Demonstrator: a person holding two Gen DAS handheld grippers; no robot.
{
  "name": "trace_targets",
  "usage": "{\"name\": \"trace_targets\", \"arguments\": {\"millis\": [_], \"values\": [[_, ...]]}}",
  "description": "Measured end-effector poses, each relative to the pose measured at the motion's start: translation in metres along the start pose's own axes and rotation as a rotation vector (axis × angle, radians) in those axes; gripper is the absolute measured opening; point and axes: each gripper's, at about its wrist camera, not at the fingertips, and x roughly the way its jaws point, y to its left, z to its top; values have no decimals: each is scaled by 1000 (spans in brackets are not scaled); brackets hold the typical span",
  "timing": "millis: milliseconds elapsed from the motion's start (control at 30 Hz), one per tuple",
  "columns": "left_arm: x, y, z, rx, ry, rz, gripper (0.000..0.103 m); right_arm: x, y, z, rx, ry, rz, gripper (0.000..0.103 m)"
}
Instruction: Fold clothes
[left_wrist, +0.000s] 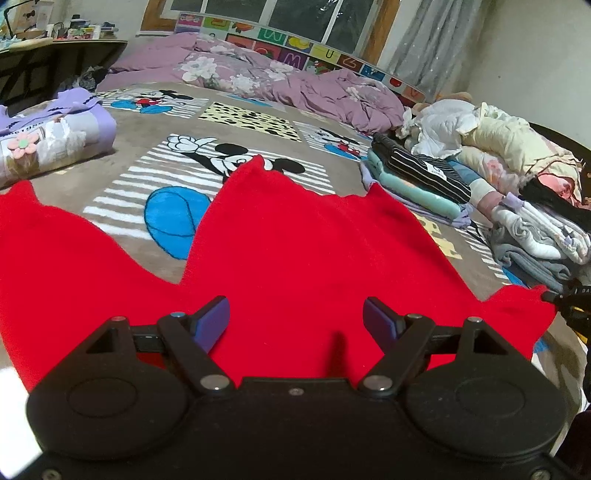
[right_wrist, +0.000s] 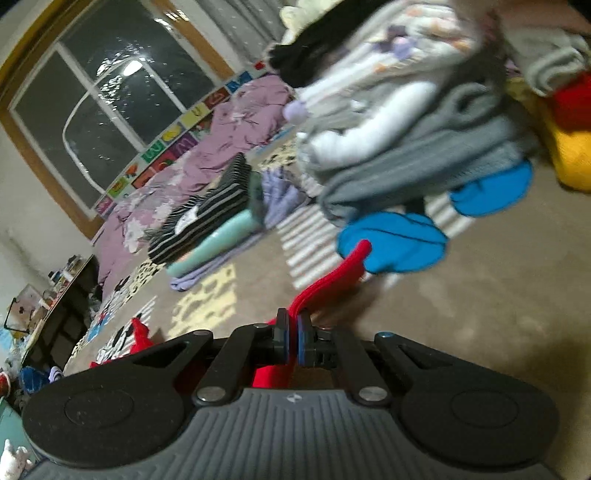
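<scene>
Low in the left wrist view, left tongs (left_wrist: 296, 320) spread wide, blue pads clear of the cloth, hovering over a red garment (left_wrist: 295, 251) that fills the lower half of the frame. Spread flat on the bed (left_wrist: 166, 147), with a cartoon-mouse blanket under it, red points reaching toward frame centre and the left edge. At the right edge of that frame, one red corner meeting a dark tool, presumably the other tongs, partly cut off. In the right wrist view, right tongs (right_wrist: 292, 341) pressed together at lower centre, pinching a fold of the red garment (right_wrist: 332, 277), the cloth rising up and to the right from the pads; more red at lower left. Past the red, at centre right of the left view, a folded stack (left_wrist: 417, 177): striped black piece on top, teal below, lilac at the bottom. Same stack at centre left in the right view (right_wrist: 207, 221). Just to the right of it, a loose heap of clothes (left_wrist: 524, 225) in grey, white and cream. At the left edge, a lilac bundle (left_wrist: 48, 140). Farther back, a purple quilt (left_wrist: 258, 77) rumpled across the top of the bed, then a window (left_wrist: 295, 18) at upper centre.
</scene>
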Motion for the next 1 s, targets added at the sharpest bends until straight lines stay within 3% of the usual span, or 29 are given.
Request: {"name": "trace_targets", "arguments": {"millis": [200,433,533,600,700,767,867,1000], "values": [[1,-7,-1,29,0,-19,80,6,-1,-1,-34,6,-6,6],[2,-11,-2,60,-2,-21,80,7,25,21,-160,-29,28,6],[4,-11,-2,56,4,-24,80,18,29,20,-247,2,-10,7],[6,-12,-3,64,9,-26,80,31,25,20,-285,53,-66,12],[6,-16,-4,76,8,-33,80,28,17,22,-240,47,-102,32],[6,-17,-2,76,5,-40,80,20,8,17,-133,51,-96,56],[8,-18,-2,72,5,-45,80,15,0,-5,-37,124,-57,56],[6,-20,-4,81,5,-46,80,3,2,-38,-1,149,1,55]]}}
